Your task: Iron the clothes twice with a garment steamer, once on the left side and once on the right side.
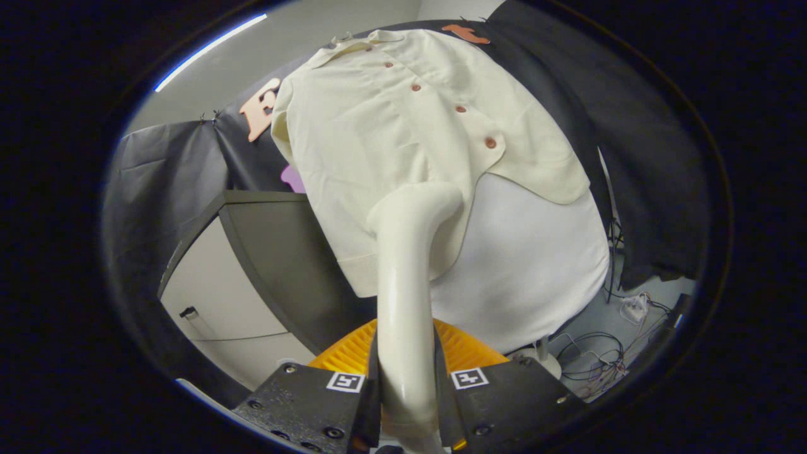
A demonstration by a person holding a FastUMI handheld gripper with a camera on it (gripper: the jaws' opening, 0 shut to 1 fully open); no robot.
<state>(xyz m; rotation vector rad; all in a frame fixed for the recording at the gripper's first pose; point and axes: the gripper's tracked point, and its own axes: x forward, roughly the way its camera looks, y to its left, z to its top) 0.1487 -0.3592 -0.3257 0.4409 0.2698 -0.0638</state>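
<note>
The claw (406, 384) pinches the smooth, curved handle of the steamer (403, 277), whose head presses the lower hem of the cream buttoned shirt (403, 126) on a white padded board (536, 265) beyond, so ironing appears underway, passes remaining undetermined

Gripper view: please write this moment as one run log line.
gripper: shut on steamer | steamer head: against shirt lower hem | shirt: on ironing board
</note>
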